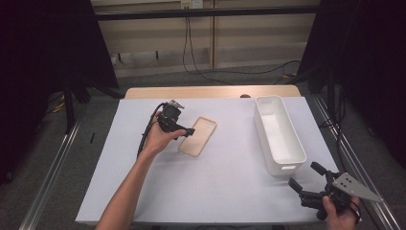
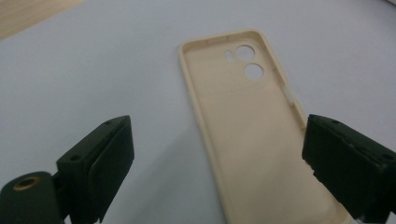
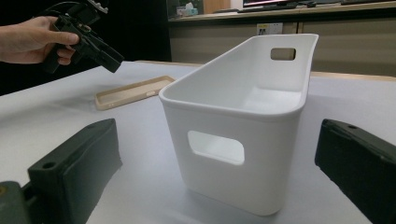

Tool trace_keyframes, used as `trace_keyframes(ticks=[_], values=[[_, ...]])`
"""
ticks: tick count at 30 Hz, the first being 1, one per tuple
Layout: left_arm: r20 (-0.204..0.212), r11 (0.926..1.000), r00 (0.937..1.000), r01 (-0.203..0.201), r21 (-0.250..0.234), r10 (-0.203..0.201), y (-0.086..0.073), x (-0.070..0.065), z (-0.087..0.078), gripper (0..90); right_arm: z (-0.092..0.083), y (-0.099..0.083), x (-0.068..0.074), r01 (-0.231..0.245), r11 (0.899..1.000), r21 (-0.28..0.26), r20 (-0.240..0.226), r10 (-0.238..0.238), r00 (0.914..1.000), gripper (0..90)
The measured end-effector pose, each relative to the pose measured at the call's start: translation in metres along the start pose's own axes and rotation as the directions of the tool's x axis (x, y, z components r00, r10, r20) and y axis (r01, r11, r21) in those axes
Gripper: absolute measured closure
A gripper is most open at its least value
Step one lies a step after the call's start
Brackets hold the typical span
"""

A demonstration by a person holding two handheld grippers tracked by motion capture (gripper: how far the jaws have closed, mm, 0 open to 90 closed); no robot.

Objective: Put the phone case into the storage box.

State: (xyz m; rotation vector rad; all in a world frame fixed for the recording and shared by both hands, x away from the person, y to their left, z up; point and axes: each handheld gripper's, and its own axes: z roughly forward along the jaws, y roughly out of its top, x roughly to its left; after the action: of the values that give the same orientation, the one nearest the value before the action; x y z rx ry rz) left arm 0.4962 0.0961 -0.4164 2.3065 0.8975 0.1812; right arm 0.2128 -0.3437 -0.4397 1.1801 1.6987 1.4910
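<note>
The case (image 1: 198, 136) lies flat on the white mat (image 1: 215, 182), well to the left of the bin (image 1: 279, 134), with its hollow side up. The left gripper (image 1: 186, 132) hovers at the case's left long edge, far nearer to it than the right gripper (image 1: 302, 177), which waits off the bin's near end, close to the mat's corner. The case's long axis runs aslant, from its near end toward the far right, roughly pointing at the bin's far end.

In the left gripper view the jaws stand wide apart, holding nothing: one jaw is over bare mat to the left of the case (image 2: 247, 135), the other sits above the case's right rim near its lower end. So the case lies just ahead and below, running lengthwise away from the gripper (image 2: 219, 165), and a pinch would likely take it across its narrow width.

The case is pale beige, soft-looking, with a raised rim, two round camera holes and a small slot beside them at its far end.

The right gripper's jaws are spread too, empty, facing the bin (image 3: 243, 116).
</note>
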Motion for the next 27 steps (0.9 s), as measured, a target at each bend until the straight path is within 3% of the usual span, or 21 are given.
trace_keyframes(ticks=[13, 20, 27], values=[[0.011, 0.995, 0.9999, -0.008, 0.1, 0.007, -0.002, -0.004, 0.012, 16.5, -0.001, 0.0, 0.0, -0.002, 1.0, -0.002, 0.0, 0.002, 1.0, 0.0], [0.023, 0.9906, 0.9994, 0.023, 0.135, -0.027, -0.004, -0.004, 0.017, 28.0, -0.001, 0.0, 0.0, 0.0, 1.0, 0.0, -0.002, 0.0, 1.0, 0.0], [0.019, 0.9858, 0.9996, 0.018, 0.167, -0.021, -0.005, -0.005, 0.021, 37.2, -0.002, 0.0, -0.001, -0.004, 1.0, -0.004, 0.0, 0.004, 1.0, 0.0]])
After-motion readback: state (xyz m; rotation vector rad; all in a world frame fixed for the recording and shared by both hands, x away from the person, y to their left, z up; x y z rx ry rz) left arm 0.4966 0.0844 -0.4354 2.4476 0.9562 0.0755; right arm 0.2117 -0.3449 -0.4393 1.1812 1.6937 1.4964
